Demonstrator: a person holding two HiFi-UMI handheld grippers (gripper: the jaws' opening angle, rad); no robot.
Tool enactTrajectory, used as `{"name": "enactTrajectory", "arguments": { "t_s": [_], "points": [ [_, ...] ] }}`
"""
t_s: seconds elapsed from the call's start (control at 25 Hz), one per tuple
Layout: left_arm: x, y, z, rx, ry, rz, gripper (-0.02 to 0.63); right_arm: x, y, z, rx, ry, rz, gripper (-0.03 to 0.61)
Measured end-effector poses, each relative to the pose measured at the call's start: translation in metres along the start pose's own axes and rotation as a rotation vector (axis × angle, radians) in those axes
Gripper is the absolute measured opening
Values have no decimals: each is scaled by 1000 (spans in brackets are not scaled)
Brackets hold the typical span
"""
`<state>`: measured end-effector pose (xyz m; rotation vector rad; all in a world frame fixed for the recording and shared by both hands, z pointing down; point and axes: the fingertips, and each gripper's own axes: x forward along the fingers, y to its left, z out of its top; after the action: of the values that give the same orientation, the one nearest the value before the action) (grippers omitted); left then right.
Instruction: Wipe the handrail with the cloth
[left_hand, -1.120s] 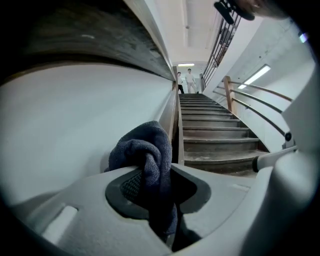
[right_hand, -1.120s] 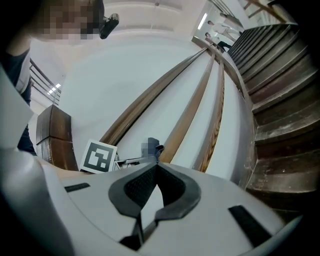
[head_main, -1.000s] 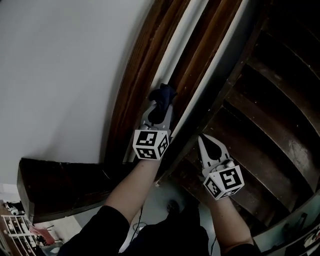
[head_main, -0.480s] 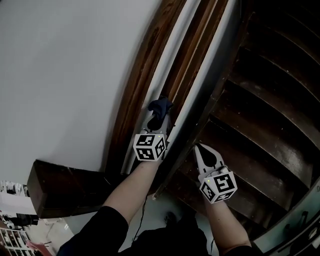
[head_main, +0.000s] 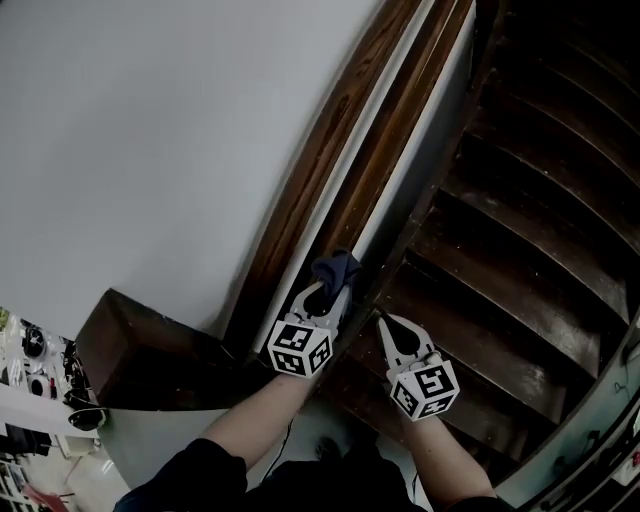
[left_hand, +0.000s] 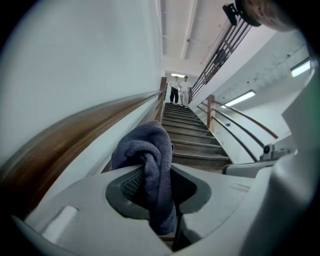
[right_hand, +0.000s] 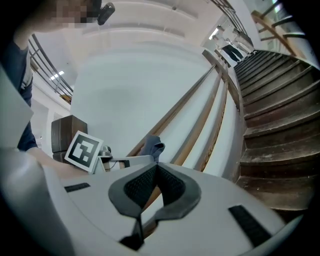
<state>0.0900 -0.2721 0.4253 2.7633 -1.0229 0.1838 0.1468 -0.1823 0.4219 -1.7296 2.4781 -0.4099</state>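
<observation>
A dark blue cloth (head_main: 336, 270) is bunched between the jaws of my left gripper (head_main: 330, 287), which is shut on it. The cloth (left_hand: 148, 165) fills the left gripper view and rests at the low end of the brown wooden handrail (head_main: 330, 170) that runs up along the white wall. From the right gripper view the cloth (right_hand: 151, 145) shows beside the handrail (right_hand: 172, 115). My right gripper (head_main: 384, 324) hangs just right of the rail, over the stairs, jaws shut with nothing between them (right_hand: 154, 168).
Dark wooden stair treads (head_main: 520, 230) climb at the right. A dark wooden newel block (head_main: 140, 350) stands at the lower left below the white wall (head_main: 150, 150). Two people (left_hand: 178, 91) stand far up at the top of the stairs. A second railing (left_hand: 235, 120) lines the stairs' other side.
Both grippers have slid down the frame toward the rail's low end, the left one carrying the cloth along the handrail. The view has tilted, showing more of the rail above.
</observation>
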Motion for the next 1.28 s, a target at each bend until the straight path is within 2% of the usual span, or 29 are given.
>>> {"name": "enactTrajectory", "arguments": {
  "t_s": [0.28,0.76,1.04,1.28],
  "points": [
    [-96,-52,15,-5,-42,-119,97,-41,67,-2,-57,34,14,9],
    [-238,-126,-8,53,-35,-304,97,-112,180,-23,-132,97,67,9],
    [-284,-130,-14,38,-60,-315,97,-136,225,-39,-144,128,96,9],
    [-314,-120,-15,32,-85,-300,97,-139,256,-45,-151,110,115,9]
  ]
}}
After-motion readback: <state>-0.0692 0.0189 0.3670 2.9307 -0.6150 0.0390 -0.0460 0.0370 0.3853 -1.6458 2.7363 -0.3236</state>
